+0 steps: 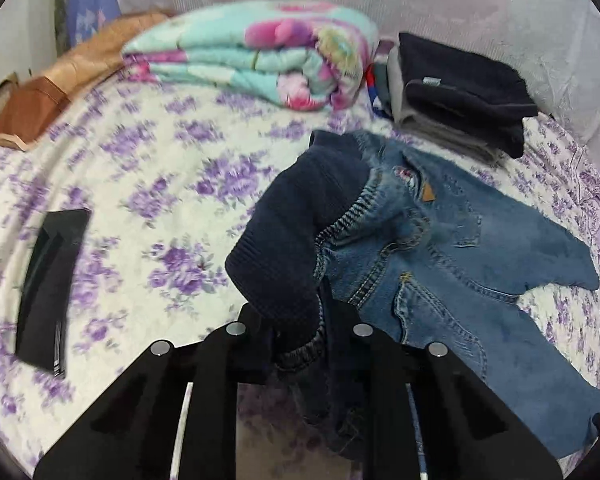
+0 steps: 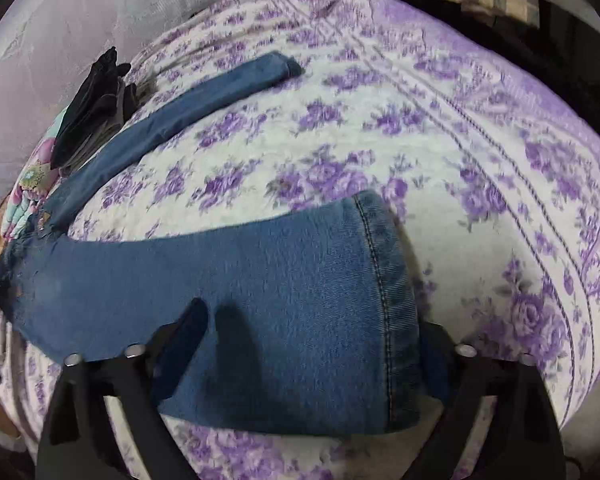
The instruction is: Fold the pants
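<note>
- Jeans (image 1: 440, 248) lie spread on a bed (image 1: 148, 168) covered with a white quilt printed in purple flowers; both legs are stretched out flat and splayed apart, the waist end raised off the quilt.
- Left tongs (image 1: 300, 332) are pinched tight on the waist end of the jeans: the dark blue ribbed waistband (image 1: 288, 232) bunches up between the two fingers and stands above them.
- Right tongs (image 2: 300, 344) stand wide, one finger on each side of the hem end of the nearer leg (image 2: 292, 304); the denim fills the gap between them, but whether the fingers press on it I cannot tell.
- In the right wrist view the farther leg (image 2: 204, 108) runs away across the quilt, its hem lying flat, well apart from the nearer one.
- Beyond the jeans in the left wrist view, a stack of folded dark and grey clothes (image 1: 460, 92) sits near the wall, just beside a folded blanket (image 1: 260, 56) in turquoise and pink.
- A flat black object (image 1: 48, 292) lies on the quilt at the left of that view, well apart from the jeans; what it is I cannot tell.
- A brown cloth (image 1: 44, 100) lies at the far left edge of the bed.
</note>
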Demonstrator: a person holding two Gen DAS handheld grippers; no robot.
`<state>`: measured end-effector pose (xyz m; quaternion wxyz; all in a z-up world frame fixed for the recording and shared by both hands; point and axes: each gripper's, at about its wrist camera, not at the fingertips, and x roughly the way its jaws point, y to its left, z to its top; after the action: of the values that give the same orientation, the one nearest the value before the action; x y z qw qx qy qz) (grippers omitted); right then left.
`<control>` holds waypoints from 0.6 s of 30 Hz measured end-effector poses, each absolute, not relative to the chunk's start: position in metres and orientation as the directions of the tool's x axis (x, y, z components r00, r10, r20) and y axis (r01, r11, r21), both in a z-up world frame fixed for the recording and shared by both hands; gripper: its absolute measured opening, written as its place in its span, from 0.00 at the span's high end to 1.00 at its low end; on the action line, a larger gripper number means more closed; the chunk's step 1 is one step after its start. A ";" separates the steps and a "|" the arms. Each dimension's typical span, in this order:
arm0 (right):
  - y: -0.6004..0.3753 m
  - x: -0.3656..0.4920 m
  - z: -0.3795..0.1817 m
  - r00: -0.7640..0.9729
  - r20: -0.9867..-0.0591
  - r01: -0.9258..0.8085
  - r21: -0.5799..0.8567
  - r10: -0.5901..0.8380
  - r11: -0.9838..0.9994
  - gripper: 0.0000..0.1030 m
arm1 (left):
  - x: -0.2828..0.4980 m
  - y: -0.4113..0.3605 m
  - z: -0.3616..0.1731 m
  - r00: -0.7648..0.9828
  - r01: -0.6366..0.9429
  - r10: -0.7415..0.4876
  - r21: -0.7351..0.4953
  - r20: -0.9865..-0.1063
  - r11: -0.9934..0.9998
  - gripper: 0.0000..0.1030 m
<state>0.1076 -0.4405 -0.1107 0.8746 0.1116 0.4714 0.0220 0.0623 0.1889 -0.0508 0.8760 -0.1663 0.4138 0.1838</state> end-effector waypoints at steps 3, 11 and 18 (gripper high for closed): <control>-0.445 0.114 -0.115 0.557 -0.803 0.054 0.290 0.212 0.955 0.76 | 0.047 0.189 -0.040 0.610 -0.470 0.171 -0.179 -0.774 0.865 0.84; -0.458 0.121 -0.097 0.556 -0.830 0.106 0.120 0.041 0.987 0.52 | 0.018 0.189 -0.045 0.582 -0.484 0.170 -0.171 -0.795 0.858 0.78; -0.464 0.126 -0.062 0.703 -0.707 0.185 0.072 -0.081 0.980 0.35 | -0.002 0.199 -0.045 0.522 -0.538 0.263 -0.074 -0.811 0.839 0.34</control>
<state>0.1265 -0.4642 -0.0620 0.9201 0.0686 0.3788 -0.0721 -0.0024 0.1994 -0.0453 0.8576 -0.1604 0.4293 0.2336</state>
